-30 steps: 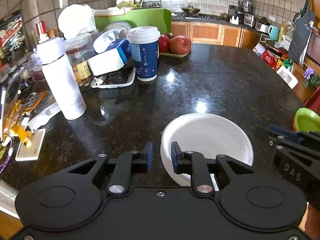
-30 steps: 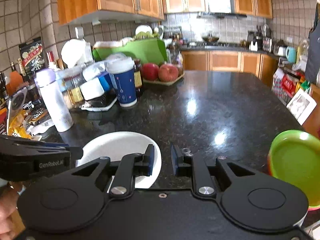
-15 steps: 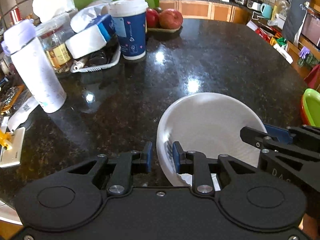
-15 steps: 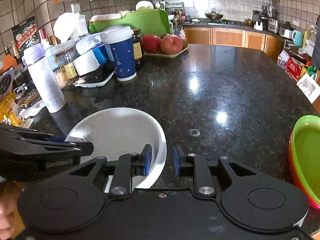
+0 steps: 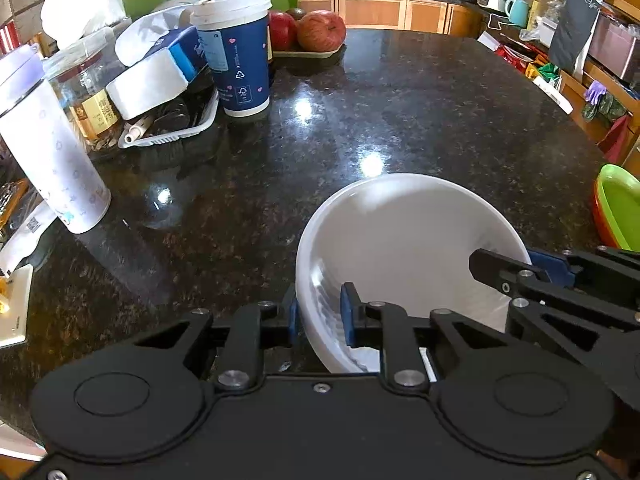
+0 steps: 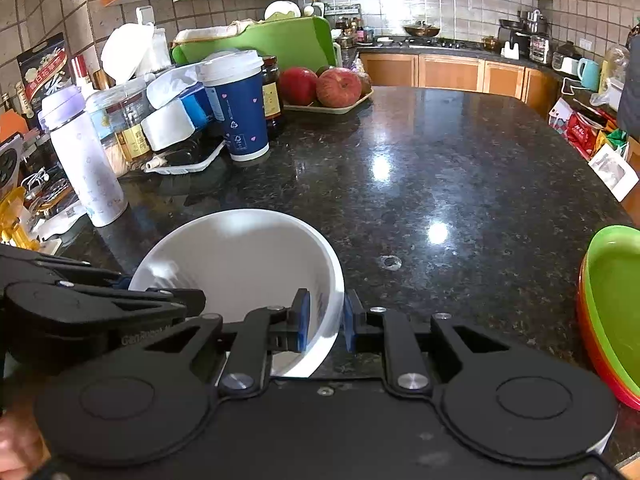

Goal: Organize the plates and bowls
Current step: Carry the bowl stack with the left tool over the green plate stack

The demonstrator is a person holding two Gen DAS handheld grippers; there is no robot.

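A white bowl (image 5: 400, 240) (image 6: 240, 264) sits on the dark granite counter (image 5: 400, 112). My left gripper (image 5: 320, 314) straddles its left rim, one blue pad outside the wall and one inside. Those jaws are closing, with a sliver of gap left at the inner pad. My right gripper (image 6: 325, 322) straddles the right rim the same way, jaws closing with the wall between them. Each gripper shows in the other's view, the right one (image 5: 520, 276) and the left one (image 6: 160, 304), at opposite sides of the bowl. A green plate (image 6: 612, 304) (image 5: 620, 208) lies on orange ones at the right edge.
At the back left stand a blue paper cup (image 5: 236, 52), a white bottle (image 5: 52, 156), a white tray of clutter (image 5: 172, 132) and jars. Behind the cup is a tray of apples (image 5: 320, 32). The counter's curved edge runs along the right.
Both grippers came down and forward onto the bowl. One second ago their pads hovered short of its near rim; now each pair has a rim between the pads.
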